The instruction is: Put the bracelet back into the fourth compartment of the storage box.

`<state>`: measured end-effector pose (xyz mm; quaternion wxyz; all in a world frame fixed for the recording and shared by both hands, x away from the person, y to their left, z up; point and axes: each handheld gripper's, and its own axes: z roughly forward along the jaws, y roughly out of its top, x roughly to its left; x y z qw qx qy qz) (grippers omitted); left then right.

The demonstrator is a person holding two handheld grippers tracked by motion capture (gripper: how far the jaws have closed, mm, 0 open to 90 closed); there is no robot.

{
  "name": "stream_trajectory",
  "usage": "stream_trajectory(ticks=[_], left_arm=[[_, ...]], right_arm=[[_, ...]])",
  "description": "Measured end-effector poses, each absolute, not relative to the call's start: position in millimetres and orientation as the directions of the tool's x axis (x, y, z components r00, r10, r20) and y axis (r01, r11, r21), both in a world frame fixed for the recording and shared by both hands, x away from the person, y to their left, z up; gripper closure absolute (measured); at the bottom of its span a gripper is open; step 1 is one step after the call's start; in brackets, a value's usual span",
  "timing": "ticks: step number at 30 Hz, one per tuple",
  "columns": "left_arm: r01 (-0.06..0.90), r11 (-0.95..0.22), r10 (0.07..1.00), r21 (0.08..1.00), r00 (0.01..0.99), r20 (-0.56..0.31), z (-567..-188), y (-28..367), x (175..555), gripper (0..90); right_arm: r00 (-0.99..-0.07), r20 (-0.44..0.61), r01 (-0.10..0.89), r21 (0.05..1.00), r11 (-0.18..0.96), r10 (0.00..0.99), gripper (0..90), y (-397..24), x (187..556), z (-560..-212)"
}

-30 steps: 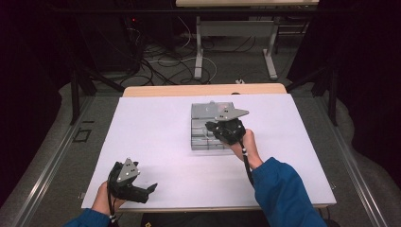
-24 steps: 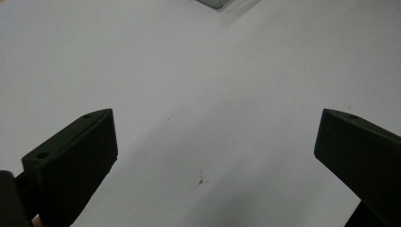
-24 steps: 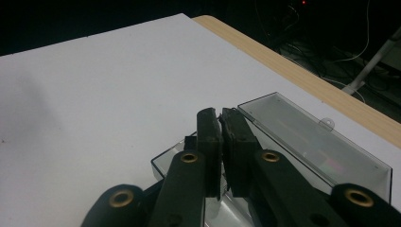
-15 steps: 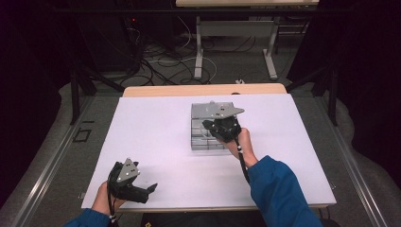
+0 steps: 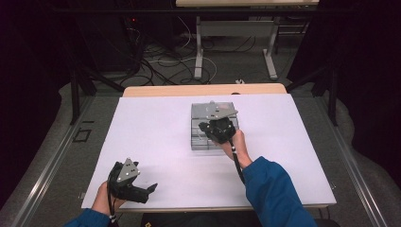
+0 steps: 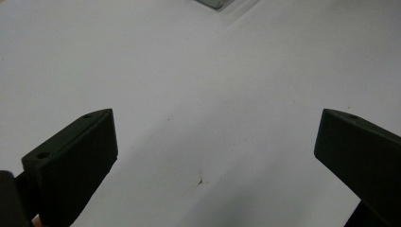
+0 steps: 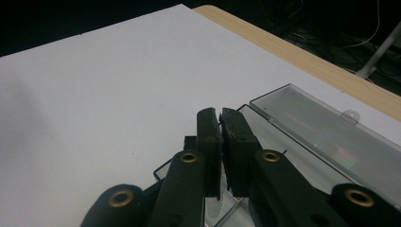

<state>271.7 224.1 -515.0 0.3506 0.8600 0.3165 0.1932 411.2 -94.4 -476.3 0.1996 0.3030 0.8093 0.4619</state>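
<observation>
Two closed jaws hovering over a clear case.
I'm keeping the right gripper (image 7: pixel 221 113) pinched shut, empty, above the plastic case (image 7: pixel 326 137); pressing its thin lid risks cracking or sliding it. Left gripper (image 5: pixel 152 188) is resting wide open, empty.

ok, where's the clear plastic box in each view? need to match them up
High view: the clear plastic box sits right of centre on the white sheet, under the right hand-held gripper.
Left gripper view: one corner of it at the top edge, right of centre.
Right gripper view: lower right, its open lid beyond the closed jaws.
Shared landmark: the white sheet under the box.
</observation>
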Motion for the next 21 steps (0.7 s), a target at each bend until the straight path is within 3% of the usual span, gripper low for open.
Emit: stream_trajectory(ticks=[21], left_arm=[[0.408, -0.553, 0.679, 0.726, 0.725, 0.110, -515.1, 224.1, 271.8, 0.2]], right_arm=[[-0.730, -0.010, 0.359, 0.845, 0.396, 0.683, 86.5, -86.0, 416.0, -492.1]])
